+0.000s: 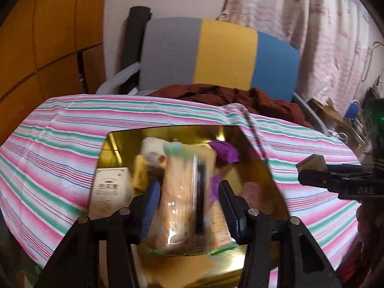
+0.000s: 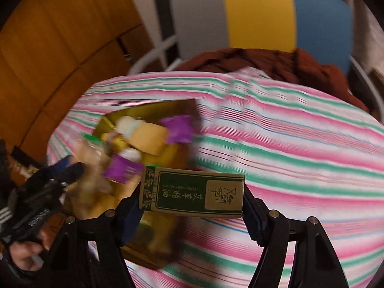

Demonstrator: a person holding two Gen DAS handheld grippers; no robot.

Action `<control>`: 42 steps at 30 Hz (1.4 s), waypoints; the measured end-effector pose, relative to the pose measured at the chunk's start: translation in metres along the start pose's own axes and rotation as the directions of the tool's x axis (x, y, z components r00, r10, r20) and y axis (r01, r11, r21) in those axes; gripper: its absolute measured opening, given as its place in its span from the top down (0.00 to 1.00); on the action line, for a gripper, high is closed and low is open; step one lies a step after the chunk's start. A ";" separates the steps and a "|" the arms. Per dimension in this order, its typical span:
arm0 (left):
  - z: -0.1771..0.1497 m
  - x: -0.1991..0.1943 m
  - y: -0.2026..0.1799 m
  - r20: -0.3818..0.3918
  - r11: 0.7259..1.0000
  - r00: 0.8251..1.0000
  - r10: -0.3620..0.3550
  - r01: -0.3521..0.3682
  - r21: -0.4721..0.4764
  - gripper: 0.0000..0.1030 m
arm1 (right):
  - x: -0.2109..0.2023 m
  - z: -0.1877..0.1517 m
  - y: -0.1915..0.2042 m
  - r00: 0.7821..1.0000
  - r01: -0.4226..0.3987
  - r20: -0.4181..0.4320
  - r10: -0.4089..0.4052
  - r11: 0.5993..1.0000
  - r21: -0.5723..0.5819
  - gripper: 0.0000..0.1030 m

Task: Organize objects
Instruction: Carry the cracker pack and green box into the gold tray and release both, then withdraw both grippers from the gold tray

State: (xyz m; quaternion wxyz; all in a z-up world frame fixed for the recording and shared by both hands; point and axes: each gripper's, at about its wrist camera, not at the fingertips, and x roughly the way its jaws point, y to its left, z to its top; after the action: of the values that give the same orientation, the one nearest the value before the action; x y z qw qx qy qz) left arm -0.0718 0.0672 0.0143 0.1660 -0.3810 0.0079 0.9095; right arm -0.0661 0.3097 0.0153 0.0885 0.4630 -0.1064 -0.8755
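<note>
A gold tray (image 1: 255, 168) lies on the striped cloth and holds several items: a white box (image 1: 110, 189), purple wrappers (image 1: 225, 152), yellow pieces (image 1: 140, 172). My left gripper (image 1: 189, 206) hovers over the tray's near side. A blurred clear packet of biscuits (image 1: 180, 199) stands between its blue pads, and a gap shows at the right pad. The right gripper (image 2: 192, 207) is shut on a tan and green box (image 2: 192, 192), held crosswise above the cloth just right of the tray (image 2: 168, 108). In the left wrist view the right gripper (image 1: 336, 182) appears at the right edge.
A pink, green and white striped cloth (image 1: 72, 129) covers the table. Behind it stands a chair with a grey, yellow and blue back (image 1: 223, 52) and a dark red garment (image 1: 240, 96) on the seat. Wooden panels (image 1: 48, 36) are at left, a curtain (image 1: 312, 24) and clutter at right.
</note>
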 end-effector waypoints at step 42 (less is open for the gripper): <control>-0.056 -0.062 0.019 0.134 0.966 0.960 0.247 -0.233 -0.112 0.36 | -0.026 -0.079 0.066 0.917 0.305 0.276 -0.289 0.952 -0.016 0.00</control>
State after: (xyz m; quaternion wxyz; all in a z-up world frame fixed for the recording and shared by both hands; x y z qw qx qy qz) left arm 0.0017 0.0228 0.0153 0.0361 -0.3165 -0.0013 0.9479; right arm 0.0174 0.2451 0.0103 -0.0473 0.3472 -0.0203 -0.9364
